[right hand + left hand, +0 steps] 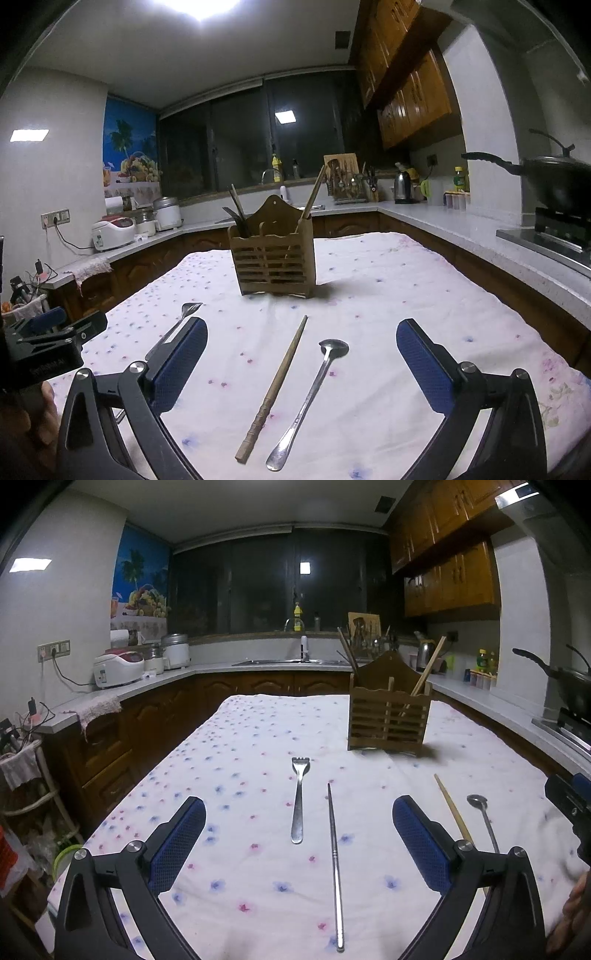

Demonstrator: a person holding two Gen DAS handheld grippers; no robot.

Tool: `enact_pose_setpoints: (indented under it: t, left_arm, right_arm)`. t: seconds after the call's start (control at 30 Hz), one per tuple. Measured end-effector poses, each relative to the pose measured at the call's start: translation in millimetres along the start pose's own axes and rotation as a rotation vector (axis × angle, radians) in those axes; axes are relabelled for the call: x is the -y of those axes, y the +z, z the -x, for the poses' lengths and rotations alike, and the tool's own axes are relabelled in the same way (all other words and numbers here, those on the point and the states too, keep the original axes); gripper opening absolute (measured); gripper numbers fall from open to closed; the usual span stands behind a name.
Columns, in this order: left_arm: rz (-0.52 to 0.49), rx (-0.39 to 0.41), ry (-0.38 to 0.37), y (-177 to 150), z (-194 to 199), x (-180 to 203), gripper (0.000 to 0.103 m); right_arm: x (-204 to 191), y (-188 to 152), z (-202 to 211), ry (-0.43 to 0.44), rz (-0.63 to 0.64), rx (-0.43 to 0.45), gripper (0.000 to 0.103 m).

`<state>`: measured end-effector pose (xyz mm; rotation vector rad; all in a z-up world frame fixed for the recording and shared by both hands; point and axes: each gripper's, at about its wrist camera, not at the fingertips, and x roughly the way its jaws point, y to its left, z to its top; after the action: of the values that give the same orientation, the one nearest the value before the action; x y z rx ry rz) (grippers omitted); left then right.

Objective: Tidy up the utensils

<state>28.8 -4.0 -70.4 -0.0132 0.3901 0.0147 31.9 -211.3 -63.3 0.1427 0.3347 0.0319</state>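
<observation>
A wooden slatted utensil holder (388, 716) (273, 254) stands on the flowered tablecloth, with chopsticks in its compartments. A metal fork (298, 801) (173, 326) and a metal chopstick (335, 864) lie flat in front of my left gripper (299, 842), which is open and empty above the cloth. A wooden chopstick (275, 387) (452, 808) and a metal spoon (314, 391) (482, 816) lie between the fingers of my right gripper (301, 365), also open and empty. The left gripper shows at the left edge of the right wrist view (55, 339).
The table (424, 295) is covered by a white flowered cloth. Kitchen counters run around it, with rice cookers (118, 666) at left, a sink (291, 661) at the back, and a wok on a stove (554, 188) at right.
</observation>
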Motion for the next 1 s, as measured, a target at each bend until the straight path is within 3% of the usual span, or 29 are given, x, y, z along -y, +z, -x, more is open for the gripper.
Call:
enact_pose_setpoints:
  t: [1.0]
  left_arm:
    - [0.008, -0.005, 0.007, -0.2, -4.1, -2.3, 0.102]
  right_arm:
    - [-3.6, -12.7, -6.6, 0.005, -0.010, -0.044, 0.103]
